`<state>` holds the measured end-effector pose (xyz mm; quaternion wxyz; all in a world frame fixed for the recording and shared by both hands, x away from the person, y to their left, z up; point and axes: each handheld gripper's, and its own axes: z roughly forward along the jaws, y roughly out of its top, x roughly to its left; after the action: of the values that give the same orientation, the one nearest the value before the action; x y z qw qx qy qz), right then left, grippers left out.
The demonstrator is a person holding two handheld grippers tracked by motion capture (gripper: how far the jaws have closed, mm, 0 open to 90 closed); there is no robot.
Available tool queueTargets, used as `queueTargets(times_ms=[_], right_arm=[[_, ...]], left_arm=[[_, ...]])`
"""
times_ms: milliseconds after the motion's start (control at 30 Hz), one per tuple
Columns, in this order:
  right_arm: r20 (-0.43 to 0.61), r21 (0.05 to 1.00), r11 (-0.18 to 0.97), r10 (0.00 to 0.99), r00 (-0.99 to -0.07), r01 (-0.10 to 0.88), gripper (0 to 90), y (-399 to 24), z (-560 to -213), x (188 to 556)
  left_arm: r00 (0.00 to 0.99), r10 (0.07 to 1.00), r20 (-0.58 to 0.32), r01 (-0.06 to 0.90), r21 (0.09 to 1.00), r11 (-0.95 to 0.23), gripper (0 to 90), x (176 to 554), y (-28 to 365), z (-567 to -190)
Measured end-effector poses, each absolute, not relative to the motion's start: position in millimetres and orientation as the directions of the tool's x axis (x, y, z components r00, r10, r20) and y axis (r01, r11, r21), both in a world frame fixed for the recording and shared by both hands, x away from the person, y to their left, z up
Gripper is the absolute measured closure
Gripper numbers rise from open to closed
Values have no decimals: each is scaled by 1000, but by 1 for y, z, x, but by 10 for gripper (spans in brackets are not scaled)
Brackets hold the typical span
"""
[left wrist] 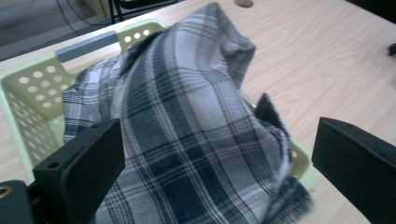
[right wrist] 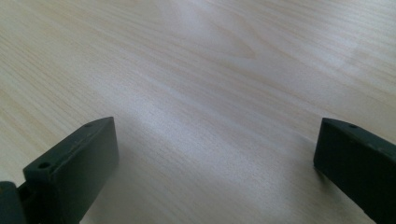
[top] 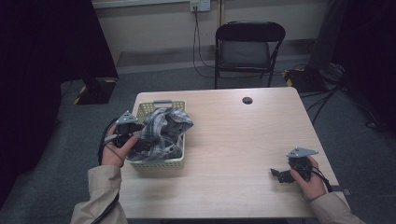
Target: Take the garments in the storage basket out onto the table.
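The plaid cloth point(left wrist: 187, 140) in the basket point(top: 159, 163), left of frame, is approached by the wide-open left gripper point(left wrist: 219, 172); closing is needed next; the right gripper point(right wrist: 215, 172) rests open at lower right

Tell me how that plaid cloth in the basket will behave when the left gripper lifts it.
The plaid cloth is bunched in soft folds, so it will probably hang limp and stretch out rather than keep its shape. It spills over the green basket rim, so it may drag on the light-looking basket and shift it. The left gripper, jaws open around it, will likely pinch just one fold.
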<state>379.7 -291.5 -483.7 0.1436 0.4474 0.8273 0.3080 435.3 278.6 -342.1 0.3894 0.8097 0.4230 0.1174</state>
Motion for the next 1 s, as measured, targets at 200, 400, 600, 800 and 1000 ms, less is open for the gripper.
queueTargets(times_ms=[200,400,600,800,1000], right_arm=[[38,638,410,829,-558,652,0,-291,-484,380],[38,638,410,829,-558,652,0,-291,-484,380],[38,638,410,829,-558,652,0,-291,-484,380],[38,638,410,829,-558,652,0,-291,-484,380],[38,638,410,829,-558,652,0,-291,-484,380]], left_arm=[[593,791,-149,613,721,-324,18,448,282,-344],[553,814,-176,630,727,-271,18,459,290,-344],[518,835,-186,661,707,-252,19,470,296,-350],[514,837,-185,685,676,-272,17,479,298,-361],[536,822,-192,702,643,-307,15,491,287,-373]])
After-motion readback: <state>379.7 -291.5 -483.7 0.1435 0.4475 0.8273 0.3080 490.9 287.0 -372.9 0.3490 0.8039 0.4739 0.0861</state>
